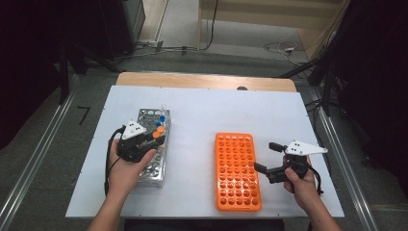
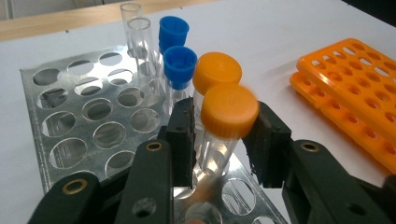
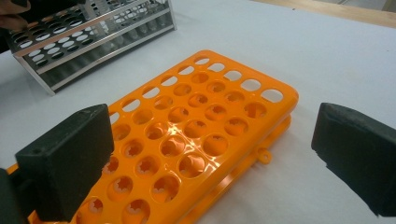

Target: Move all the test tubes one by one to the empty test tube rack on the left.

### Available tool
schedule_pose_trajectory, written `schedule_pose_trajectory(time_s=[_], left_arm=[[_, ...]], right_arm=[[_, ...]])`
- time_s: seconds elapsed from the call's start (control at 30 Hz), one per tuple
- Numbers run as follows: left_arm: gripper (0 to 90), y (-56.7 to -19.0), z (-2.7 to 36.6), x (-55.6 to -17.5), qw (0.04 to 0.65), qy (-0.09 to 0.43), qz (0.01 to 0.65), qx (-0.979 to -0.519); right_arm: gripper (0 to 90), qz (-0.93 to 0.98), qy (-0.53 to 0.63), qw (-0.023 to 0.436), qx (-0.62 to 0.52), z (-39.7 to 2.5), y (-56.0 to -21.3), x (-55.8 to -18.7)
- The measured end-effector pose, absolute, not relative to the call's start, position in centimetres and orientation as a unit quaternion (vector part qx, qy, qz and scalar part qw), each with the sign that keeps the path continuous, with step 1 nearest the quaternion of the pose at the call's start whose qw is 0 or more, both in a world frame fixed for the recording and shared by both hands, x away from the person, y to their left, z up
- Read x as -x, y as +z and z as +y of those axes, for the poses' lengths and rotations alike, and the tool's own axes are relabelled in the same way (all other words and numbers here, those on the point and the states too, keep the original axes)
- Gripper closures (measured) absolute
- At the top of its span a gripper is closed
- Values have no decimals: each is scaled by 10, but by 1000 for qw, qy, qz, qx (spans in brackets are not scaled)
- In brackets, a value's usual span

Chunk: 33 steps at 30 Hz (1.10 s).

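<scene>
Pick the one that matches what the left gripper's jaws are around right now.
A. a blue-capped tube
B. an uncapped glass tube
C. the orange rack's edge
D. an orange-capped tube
D: in the left gripper view the left gripper has its jaws on either side of the near orange-capped tube, which stands in the metal rack.

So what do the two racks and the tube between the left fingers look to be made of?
Silver rack: likely sheet metal, shiny, mirror-like reflections around its holes. Orange rack: apparently moulded plastic, glossy highlights. Tube: clear, glass or plastic, can't tell; its orange cap looks matte plastic.
</scene>
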<state>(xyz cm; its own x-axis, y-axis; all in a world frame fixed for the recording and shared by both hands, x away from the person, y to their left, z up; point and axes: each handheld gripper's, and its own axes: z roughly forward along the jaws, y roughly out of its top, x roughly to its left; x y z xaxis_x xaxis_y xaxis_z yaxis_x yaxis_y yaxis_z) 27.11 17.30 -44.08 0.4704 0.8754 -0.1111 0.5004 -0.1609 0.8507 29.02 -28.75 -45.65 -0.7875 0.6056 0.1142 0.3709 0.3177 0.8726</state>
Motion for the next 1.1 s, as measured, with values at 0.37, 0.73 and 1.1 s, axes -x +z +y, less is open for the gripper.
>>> schedule_pose_trajectory(time_s=[0.37,0.73,1.1], left_arm=[[493,-440,178,-271,458,203,473,-724],[101,-436,187,-261,509,207,448,-705],[0,-436,201,-243,536,219,432,-692]], right_arm=[[0,803,499,116,-303,-287,-457,-291],[0,797,507,122,-306,-293,-455,-291],[0,794,499,140,-318,-307,-456,-293]])
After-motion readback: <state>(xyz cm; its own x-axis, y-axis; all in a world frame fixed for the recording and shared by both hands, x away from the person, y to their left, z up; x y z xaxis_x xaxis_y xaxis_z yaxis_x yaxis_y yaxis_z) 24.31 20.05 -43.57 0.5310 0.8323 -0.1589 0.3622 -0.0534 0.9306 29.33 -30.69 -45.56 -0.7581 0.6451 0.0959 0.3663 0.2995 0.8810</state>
